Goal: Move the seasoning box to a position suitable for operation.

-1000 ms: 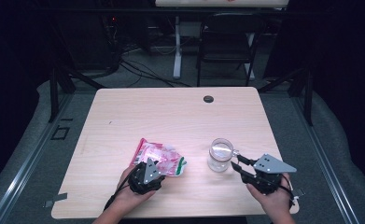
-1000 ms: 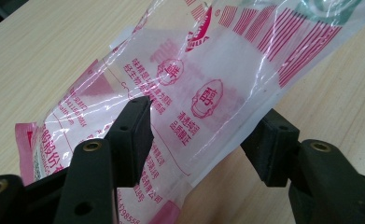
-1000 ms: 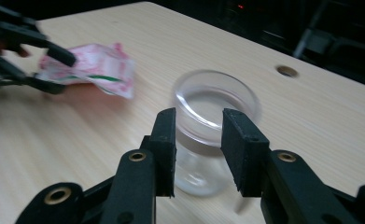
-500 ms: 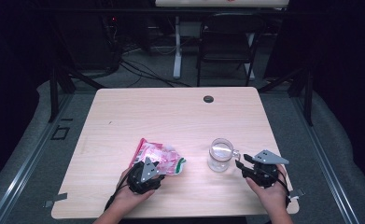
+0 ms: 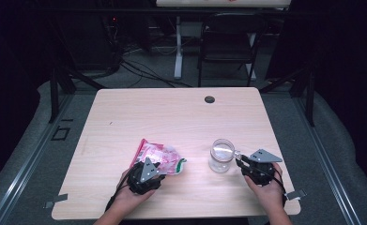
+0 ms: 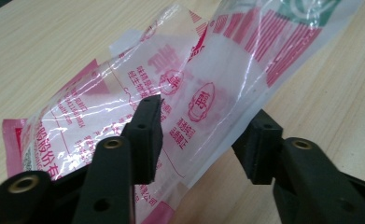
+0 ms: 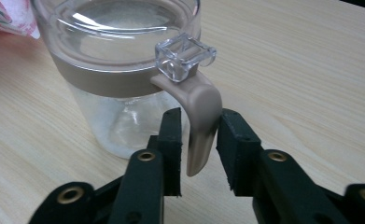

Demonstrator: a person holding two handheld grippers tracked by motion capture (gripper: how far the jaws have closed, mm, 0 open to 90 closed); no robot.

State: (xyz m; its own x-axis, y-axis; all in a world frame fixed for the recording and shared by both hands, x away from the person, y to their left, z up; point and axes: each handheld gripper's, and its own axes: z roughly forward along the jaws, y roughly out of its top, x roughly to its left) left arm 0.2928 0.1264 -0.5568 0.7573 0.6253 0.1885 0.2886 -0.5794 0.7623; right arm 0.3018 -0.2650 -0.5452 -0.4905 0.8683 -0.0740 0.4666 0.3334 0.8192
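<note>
Right gripper view: beige latch (image 7: 202, 122) of clear jar (image 7: 119, 70) between jaws of right gripper (image 7: 200, 154), pads near its sides, gap visible, not yet clamped. Best to centre, squeeze evenly on the flat of the tab, avoid tipping the jar standing on the tabletop (image 7: 311, 70). Left gripper (image 6: 203, 140) spread wide, pink-printed plastic bag (image 6: 171, 93) just ahead and under its jaws; worth pinning down lightly.
</note>
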